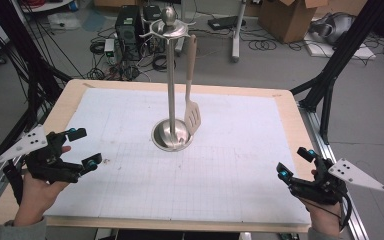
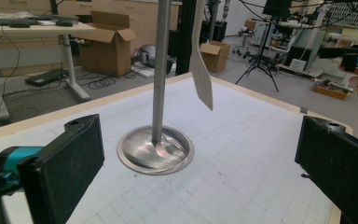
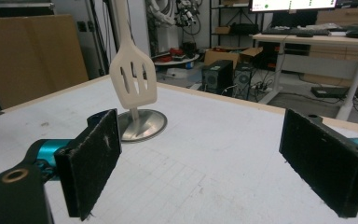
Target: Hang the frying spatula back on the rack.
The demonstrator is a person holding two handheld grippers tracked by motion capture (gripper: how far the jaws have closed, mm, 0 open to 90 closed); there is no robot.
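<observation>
A steel utensil stand (image 1: 171, 80) with a round base (image 1: 172, 135) rises from the middle of the table. A cream slotted spatula (image 1: 192, 114) hangs from one of its top hooks, blade down just above the base; the spatula (image 2: 201, 70) shows edge-on in the left gripper view and the spatula (image 3: 133, 77) face-on in the right gripper view. My left gripper (image 1: 86, 146) is open near the table's left edge, nothing between its jaws. My right gripper (image 1: 295, 163) is open at the right edge, also holding nothing.
A white gridded mat (image 1: 230, 165) covers the wooden table (image 1: 70, 90). Beyond the far edge the floor holds a computer tower (image 1: 129, 25), cables and cardboard boxes (image 1: 290, 17). Black frame legs (image 1: 330, 75) stand at the right.
</observation>
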